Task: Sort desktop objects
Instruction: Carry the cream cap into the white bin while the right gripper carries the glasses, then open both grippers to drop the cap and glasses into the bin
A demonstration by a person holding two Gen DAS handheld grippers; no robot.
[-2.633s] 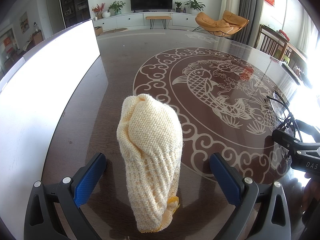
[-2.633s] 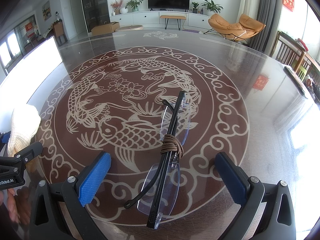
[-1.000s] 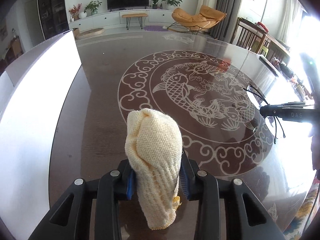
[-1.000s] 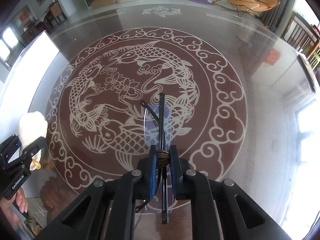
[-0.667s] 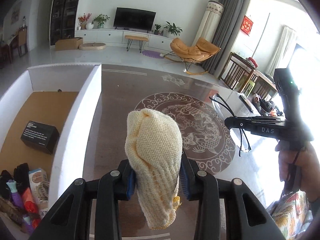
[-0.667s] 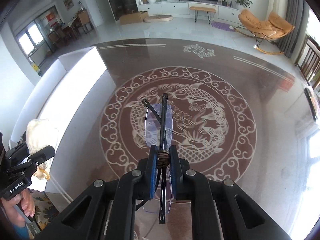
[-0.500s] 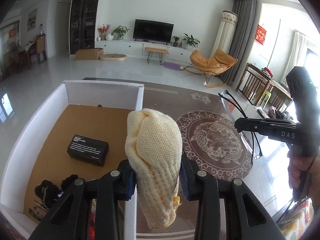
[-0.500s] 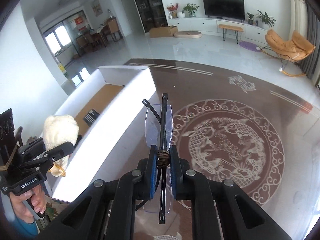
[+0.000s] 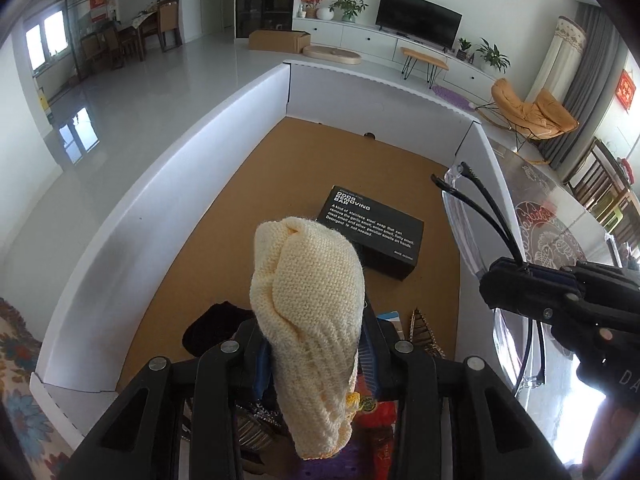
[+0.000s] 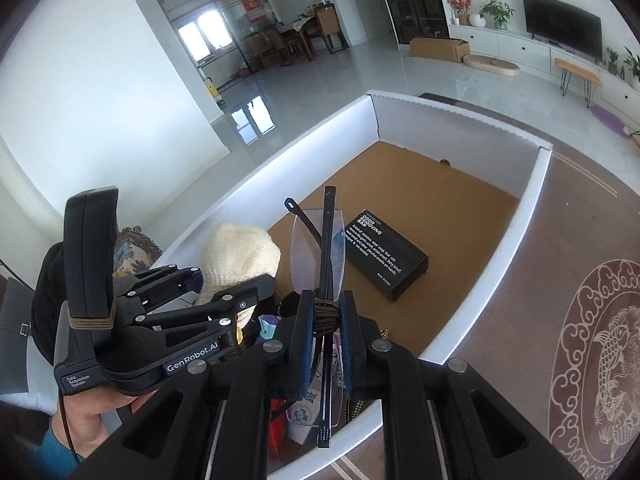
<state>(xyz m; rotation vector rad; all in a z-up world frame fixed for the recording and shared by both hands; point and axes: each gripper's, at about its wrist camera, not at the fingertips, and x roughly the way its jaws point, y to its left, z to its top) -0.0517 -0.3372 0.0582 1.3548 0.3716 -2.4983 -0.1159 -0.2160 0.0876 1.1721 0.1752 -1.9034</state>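
My left gripper (image 9: 316, 354) is shut on a rolled cream knitted cloth (image 9: 310, 316) and holds it above the near end of a white-walled box (image 9: 168, 184) with a brown floor. The cloth (image 10: 236, 256) also shows at the left of the right wrist view. My right gripper (image 10: 325, 320) is shut on folded rimless glasses (image 10: 320, 248), pinched at a brown cord wrapped round their black arms. In the left wrist view the glasses (image 9: 464, 220) hang over the box's right wall.
A black carton with white print (image 9: 374, 236) lies on the box floor. Several small packets and a dark cloth (image 9: 212, 326) crowd the box's near end. The brown table with the fish pattern (image 10: 600, 336) lies to the right. A hand (image 10: 92, 412) grips the left tool.
Both grippers have swung left from above the fish-pattern table to above the white box, carrying the cloth and the glasses. Both grips are unchanged.
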